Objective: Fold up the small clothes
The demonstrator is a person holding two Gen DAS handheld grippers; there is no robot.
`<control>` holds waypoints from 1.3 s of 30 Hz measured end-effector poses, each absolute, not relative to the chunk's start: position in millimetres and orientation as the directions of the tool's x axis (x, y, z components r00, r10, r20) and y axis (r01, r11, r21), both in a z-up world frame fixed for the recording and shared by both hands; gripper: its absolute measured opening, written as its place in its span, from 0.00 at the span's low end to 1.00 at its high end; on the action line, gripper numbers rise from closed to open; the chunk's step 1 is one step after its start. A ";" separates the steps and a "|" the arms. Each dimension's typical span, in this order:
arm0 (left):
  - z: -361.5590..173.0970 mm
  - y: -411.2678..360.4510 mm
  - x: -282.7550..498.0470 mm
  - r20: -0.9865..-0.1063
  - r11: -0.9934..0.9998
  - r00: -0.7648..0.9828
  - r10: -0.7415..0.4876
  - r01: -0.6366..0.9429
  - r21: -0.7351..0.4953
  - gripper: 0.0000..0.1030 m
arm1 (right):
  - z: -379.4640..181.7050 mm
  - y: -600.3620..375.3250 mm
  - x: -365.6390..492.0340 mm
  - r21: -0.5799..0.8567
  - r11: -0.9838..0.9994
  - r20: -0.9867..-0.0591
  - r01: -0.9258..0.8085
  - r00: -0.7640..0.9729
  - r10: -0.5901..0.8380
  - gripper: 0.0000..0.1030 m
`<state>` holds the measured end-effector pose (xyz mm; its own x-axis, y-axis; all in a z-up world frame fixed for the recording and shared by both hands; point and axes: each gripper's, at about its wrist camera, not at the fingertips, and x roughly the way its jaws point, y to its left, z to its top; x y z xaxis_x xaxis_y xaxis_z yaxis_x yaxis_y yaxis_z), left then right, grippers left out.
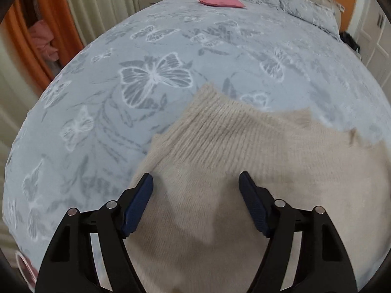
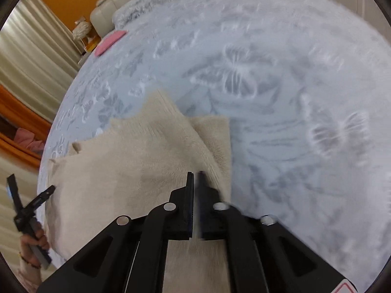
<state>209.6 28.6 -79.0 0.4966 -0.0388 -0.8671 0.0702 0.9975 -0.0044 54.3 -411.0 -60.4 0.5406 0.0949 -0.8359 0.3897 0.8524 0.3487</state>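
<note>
Left tool (image 1: 195,183), jaws spread and empty, and right tool (image 2: 196,178), nearly closed with nothing visibly pinched, hover over the beige sweater (image 1: 244,171) beneath them on the bed (image 1: 97,97); a shallow pinch could let the knit slip.

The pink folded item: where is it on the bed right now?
The pink folded item lies at the far end of the butterfly-print bedspread, just short of the pillows, well beyond the beige knit sweater. The right wrist view shows it upper left.

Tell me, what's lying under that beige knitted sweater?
The beige sweater lies on a blue-grey bedspread printed with butterflies. Whatever sits directly beneath the knit is covered, so I cannot tell.
</note>
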 end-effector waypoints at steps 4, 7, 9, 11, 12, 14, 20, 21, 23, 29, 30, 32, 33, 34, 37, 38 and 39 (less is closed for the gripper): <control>-46.3 52.5 175.0 -0.858 0.997 0.509 -0.073 0.031 -0.067 0.74 | -35.8 -397.7 17.4 0.283 0.879 -0.851 0.384 0.522 0.045 0.45; -45.9 75.9 146.0 -0.890 0.994 0.447 -0.093 -0.004 -0.106 0.83 | -47.2 -395.1 -14.5 0.292 0.866 -0.881 0.406 0.467 0.079 0.67; -57.7 90.1 131.0 -0.922 0.991 0.372 -0.104 -0.038 -0.127 0.84 | -65.6 -391.2 -27.2 0.360 0.840 -0.887 0.406 0.427 0.174 0.66; -68.2 97.7 120.5 -0.943 0.988 0.311 -0.118 -0.062 -0.144 0.84 | -82.7 -384.6 -30.3 0.418 0.817 -0.883 0.396 0.387 0.264 0.51; -76.9 102.3 116.9 -0.949 0.981 0.278 -0.150 -0.077 -0.177 0.73 | -86.9 -382.3 -30.8 0.433 0.810 -0.881 0.396 0.376 0.288 0.35; -89.5 109.2 115.1 -0.950 0.964 0.223 -0.219 -0.104 -0.246 0.41 | -83.3 -384.4 -34.1 0.459 0.790 -0.867 0.407 0.397 0.301 0.16; -78.3 127.1 109.4 -0.956 0.973 0.248 -0.159 -0.124 -0.194 0.22 | -65.7 -391.8 -50.9 0.352 0.853 -0.893 0.385 0.411 0.183 0.13; -87.1 127.3 109.6 -0.963 0.976 0.222 -0.153 -0.120 -0.183 0.22 | -81.6 -389.5 -48.1 0.315 0.865 -0.917 0.390 0.360 0.171 0.14; -94.7 126.9 110.4 -0.968 0.978 0.203 -0.147 -0.114 -0.173 0.25 | -106.2 -386.7 -48.8 0.321 0.859 -0.930 0.400 0.305 0.205 0.17; -67.5 132.4 106.8 -0.946 0.964 0.272 -0.175 -0.150 -0.222 0.60 | -44.5 -371.6 -55.7 0.247 0.885 -0.918 0.395 0.389 0.082 0.29; -62.4 136.1 107.7 -0.935 0.953 0.300 -0.188 -0.174 -0.248 0.69 | -32.5 -366.3 -53.7 0.225 0.898 -0.909 0.379 0.412 0.054 0.29; -59.3 138.1 111.6 -0.926 0.945 0.323 -0.194 -0.194 -0.265 0.75 | -8.1 -355.1 -37.4 0.241 0.906 -0.882 0.347 0.468 0.056 0.29; -59.5 135.9 115.0 -0.926 0.942 0.328 -0.187 -0.207 -0.263 0.75 | -4.9 -352.5 -32.7 0.258 0.906 -0.872 0.335 0.484 0.070 0.29; -59.8 132.3 118.0 -0.925 0.937 0.330 -0.190 -0.221 -0.271 0.75 | 2.0 -343.6 -19.6 0.289 0.910 -0.857 0.298 0.505 0.107 0.29; -47.4 105.4 124.1 -0.896 0.924 0.371 -0.243 -0.192 -0.331 0.75 | 5.1 -308.1 27.3 0.331 0.926 -0.835 0.181 0.514 0.198 0.28; -39.9 90.4 128.8 -0.883 0.924 0.386 -0.265 -0.161 -0.347 0.75 | 5.6 -296.9 37.3 0.343 0.927 -0.830 0.150 0.511 0.225 0.25; -33.0 71.0 132.5 -0.867 0.926 0.403 -0.294 -0.105 -0.363 0.75 | 0.8 -278.4 56.2 0.367 0.924 -0.823 0.103 0.499 0.271 0.25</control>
